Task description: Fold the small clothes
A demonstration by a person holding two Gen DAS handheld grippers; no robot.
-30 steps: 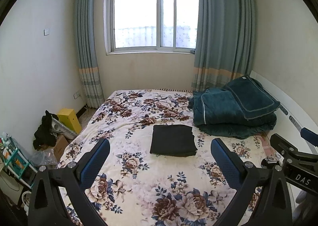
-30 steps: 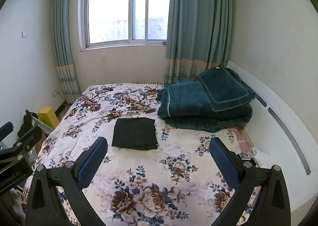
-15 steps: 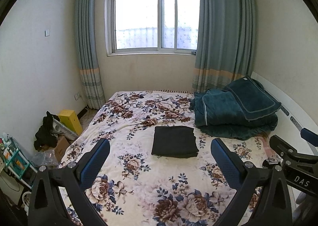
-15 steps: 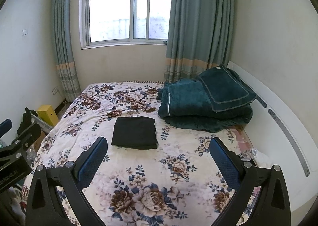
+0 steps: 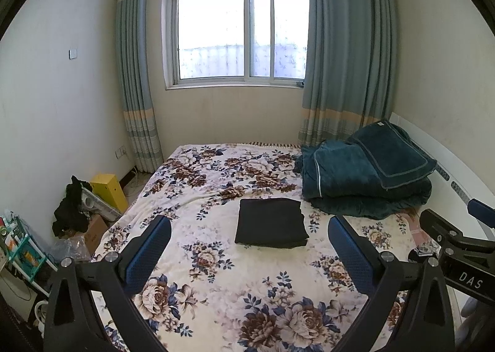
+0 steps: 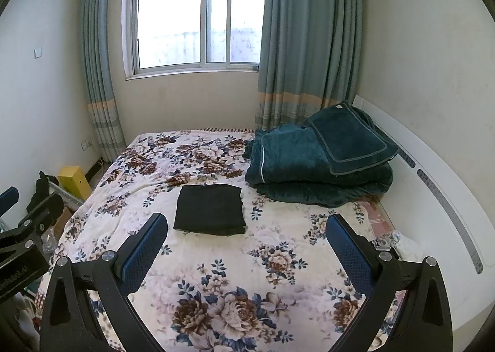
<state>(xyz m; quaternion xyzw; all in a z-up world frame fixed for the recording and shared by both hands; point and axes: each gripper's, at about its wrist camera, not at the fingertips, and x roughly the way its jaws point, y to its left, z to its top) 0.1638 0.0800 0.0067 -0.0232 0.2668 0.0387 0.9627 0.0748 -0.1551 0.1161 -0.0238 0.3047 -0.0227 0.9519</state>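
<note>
We hold both grippers, left gripper [image 5: 247, 246] and right gripper [image 6: 247, 243], spread and empty, back from the folded black garment [image 5: 270, 222]: folding looks done.

The bed [image 5: 216, 274] wore a floral blanket; 1 folded black garment [image 5: 270, 222] lay centrally, a teal quilt pile [image 5: 365, 178] at 2 o'clock.

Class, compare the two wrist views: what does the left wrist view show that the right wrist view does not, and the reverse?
Only the left wrist view shows the teal shelf rack on the floor and the right tool from the side. Only the right wrist view shows the crumpled white cloth by the headboard and the left tool from the side. Both show the folded black garment on the floral bedspread beside the folded green blanket.
</note>
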